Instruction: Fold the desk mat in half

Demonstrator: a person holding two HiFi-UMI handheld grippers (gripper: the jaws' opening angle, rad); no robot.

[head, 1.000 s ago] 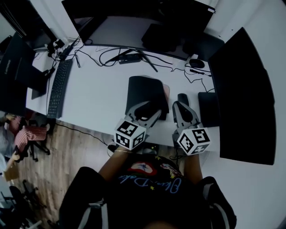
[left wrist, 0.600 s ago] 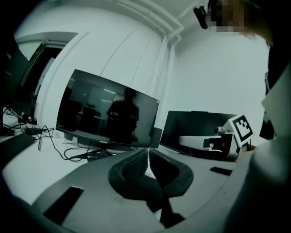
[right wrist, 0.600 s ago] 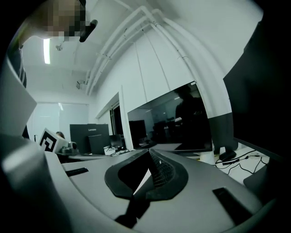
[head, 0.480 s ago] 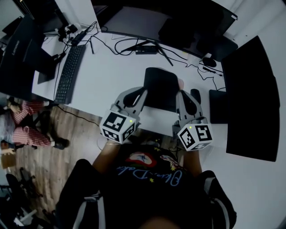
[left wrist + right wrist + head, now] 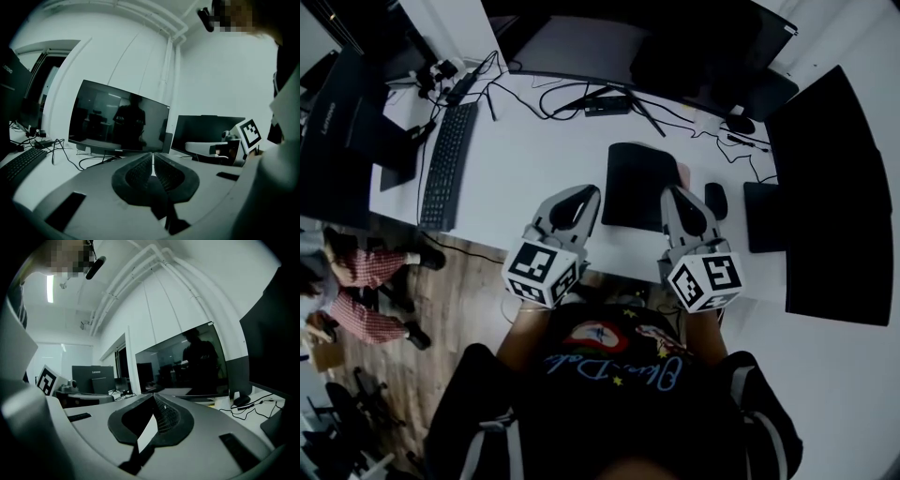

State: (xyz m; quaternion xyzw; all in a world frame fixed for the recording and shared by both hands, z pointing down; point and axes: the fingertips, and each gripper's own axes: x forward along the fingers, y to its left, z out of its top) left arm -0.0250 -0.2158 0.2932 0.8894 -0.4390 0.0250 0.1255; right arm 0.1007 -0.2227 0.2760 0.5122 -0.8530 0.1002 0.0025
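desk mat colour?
The desk mat is black, with a pinkish sliver at its right edge. The head view shows it best.

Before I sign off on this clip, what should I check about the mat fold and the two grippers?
1. Desk mat lies as a compact dark rectangle and looks folded: ok.
2. Edges matched: cannot tell; a pinkish strip shows along its right side.
3. Left gripper has its jaws together with nothing between them: ok.
4. Right gripper has its jaws together with nothing between them: ok.
5. Right gripper's tip clear of the mat: cannot tell; in the head view it overlaps the mat's near right corner.
6. Mouse sits apart from the mat, to its right: ok.
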